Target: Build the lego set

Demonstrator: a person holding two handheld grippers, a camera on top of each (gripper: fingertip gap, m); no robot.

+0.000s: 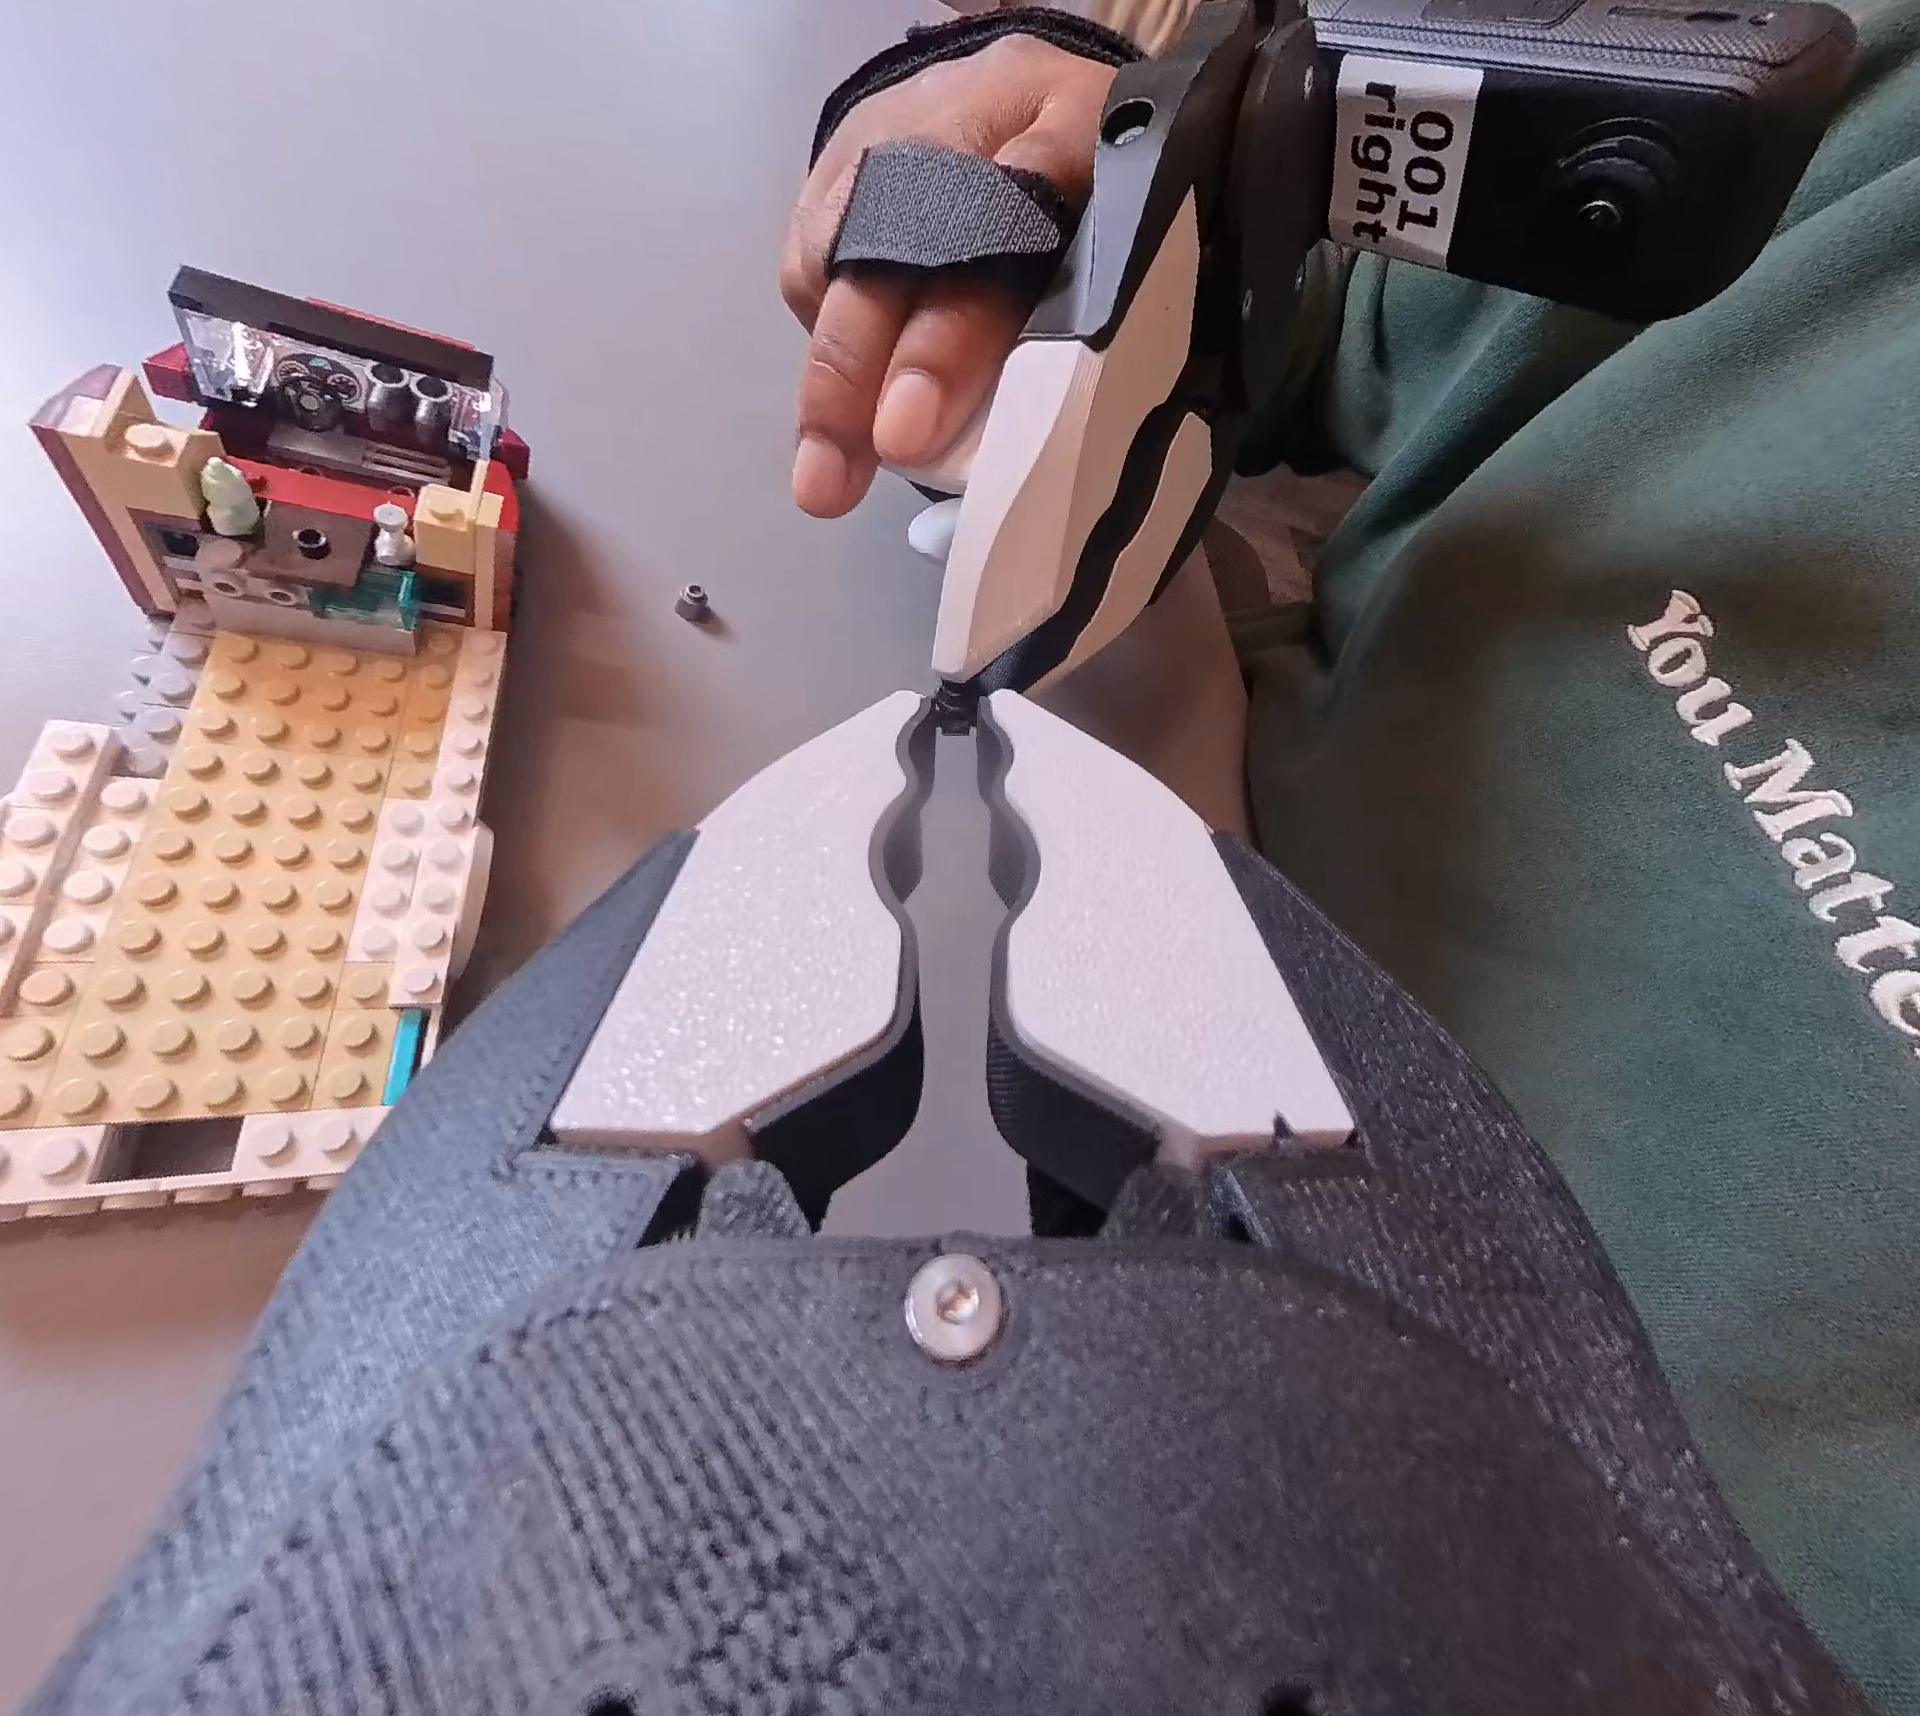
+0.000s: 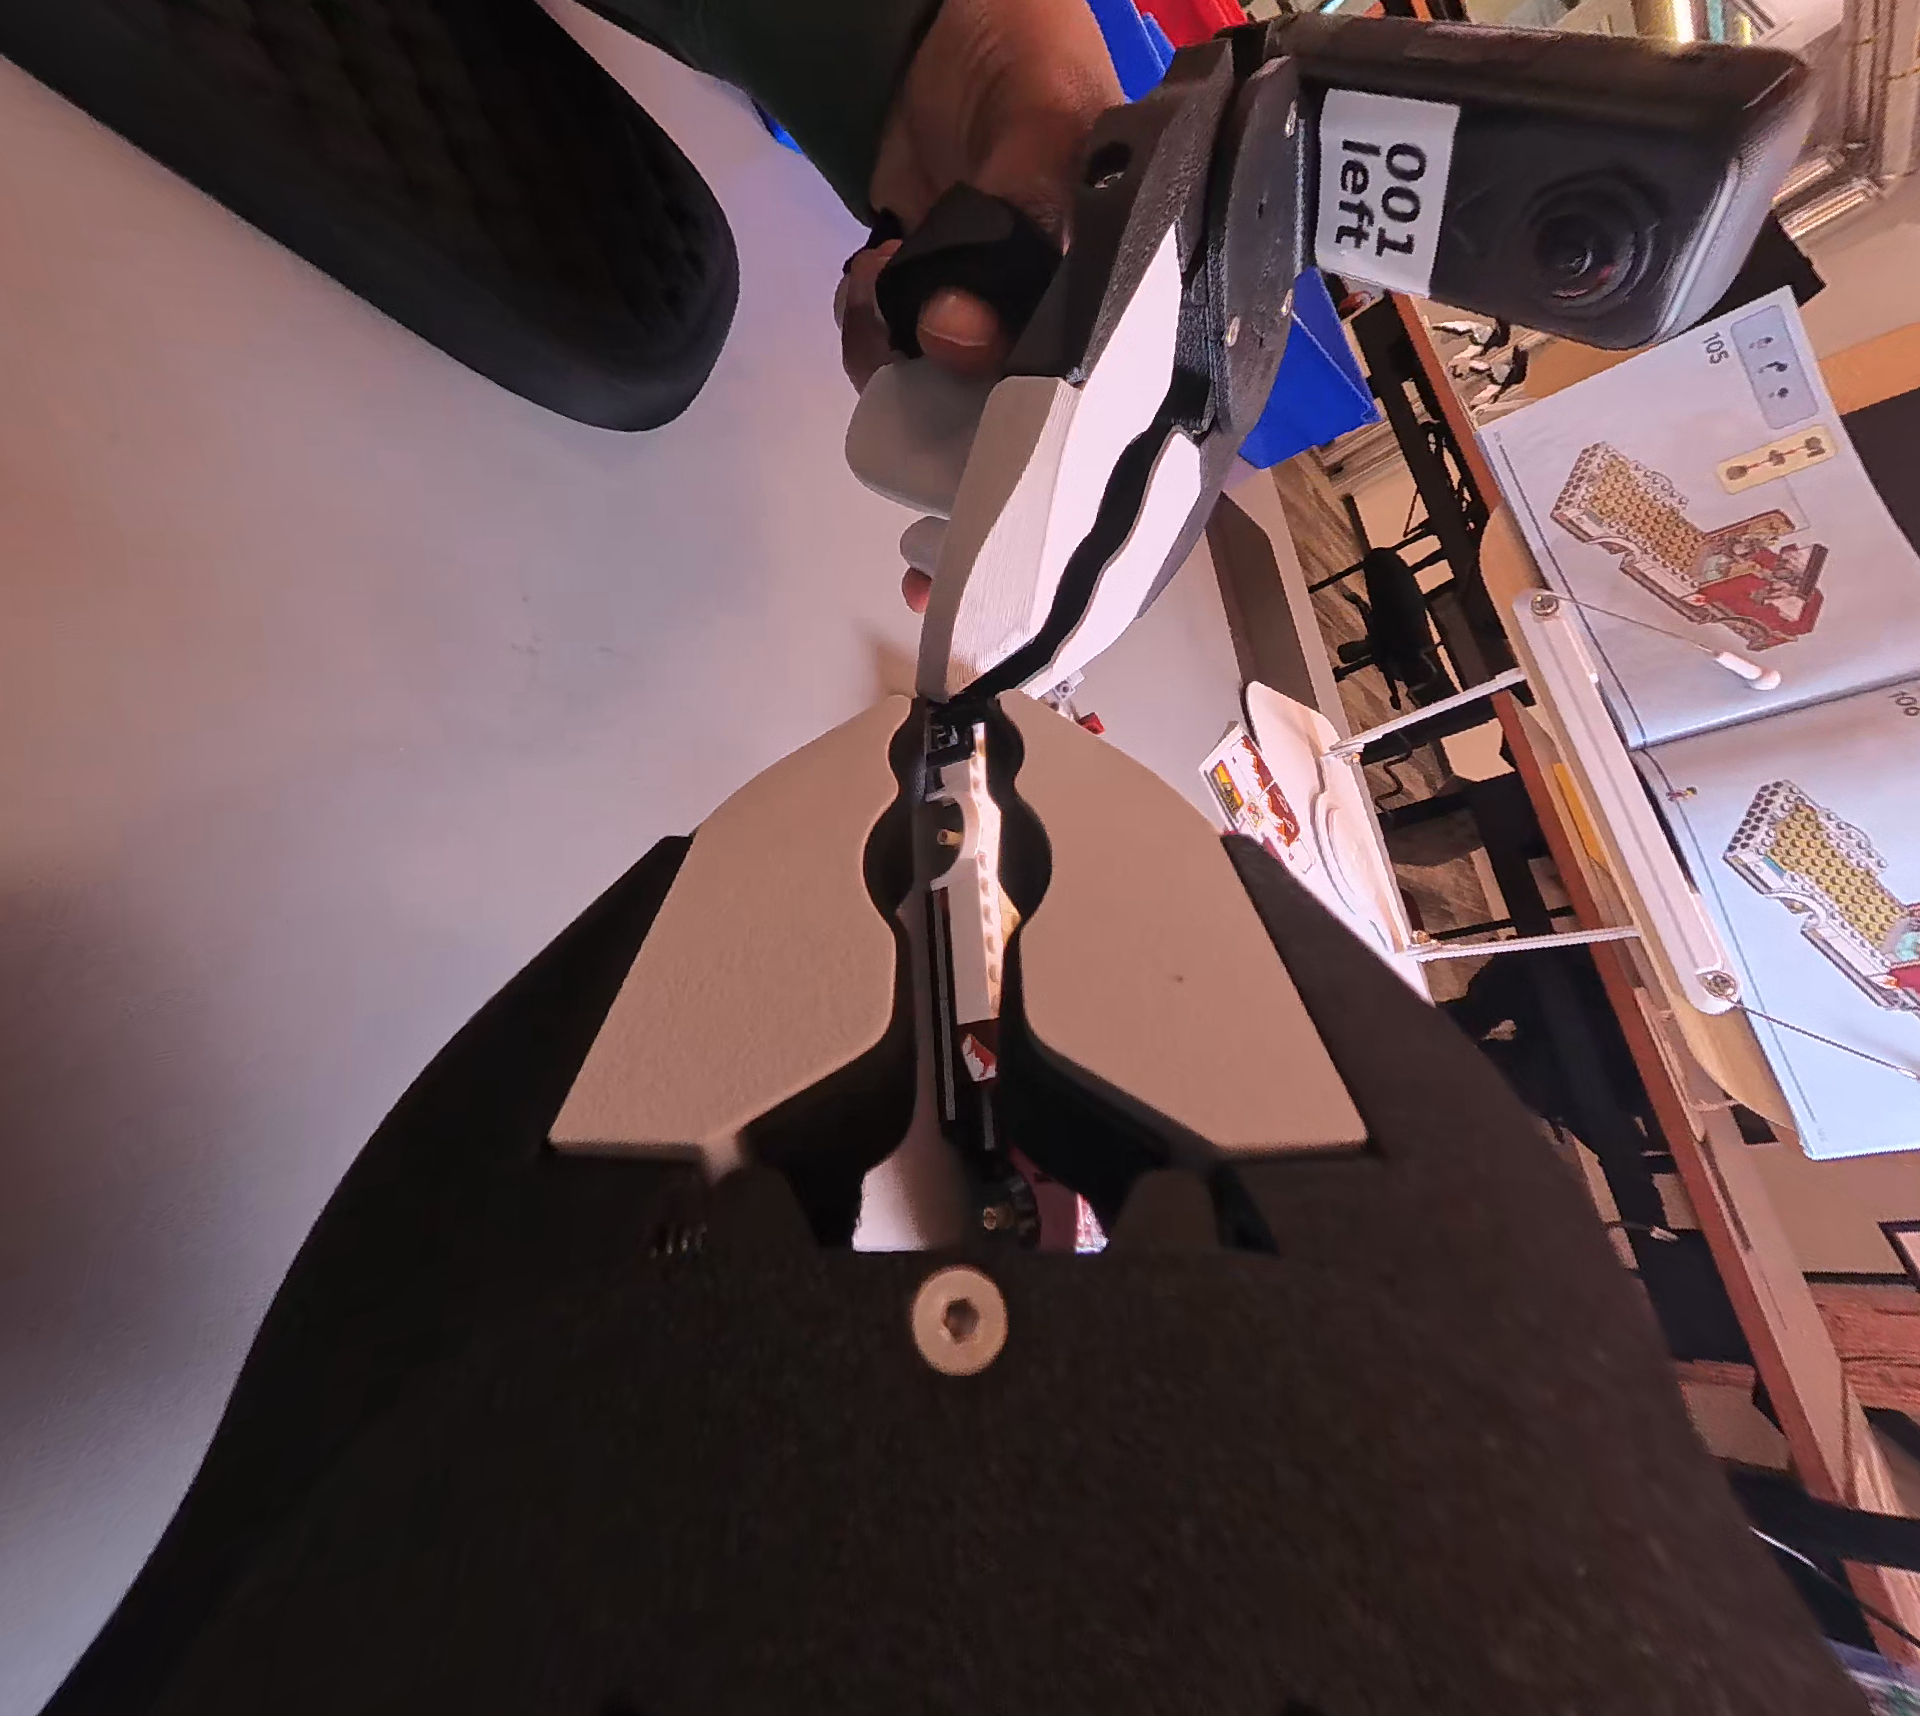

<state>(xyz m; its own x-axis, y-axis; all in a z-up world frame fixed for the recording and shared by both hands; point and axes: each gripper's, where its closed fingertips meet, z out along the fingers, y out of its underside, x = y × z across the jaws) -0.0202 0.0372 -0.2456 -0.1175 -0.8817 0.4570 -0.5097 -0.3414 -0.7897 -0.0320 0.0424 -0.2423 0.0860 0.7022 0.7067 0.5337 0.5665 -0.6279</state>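
The left gripper (image 1: 954,710) has a dark grey, coarsely ribbed printed body with a silver hex screw (image 1: 954,1305) at its centre. Its two fingers (image 1: 758,949) are pale grey plates with a pebbled face and wavy, black-lined inner edges. The right gripper (image 2: 961,716) has the same build, its body nearly black, its screw (image 2: 958,1320) pale. Toward the upper right of each frame the opposite gripper carries a black camera (image 1: 1621,139) with a round lens and a white label. Black fabric straps (image 1: 940,206) loop over the person's fingers and wrist. The person wears a dark green sweatshirt (image 1: 1621,731) with pale embroidered lettering.
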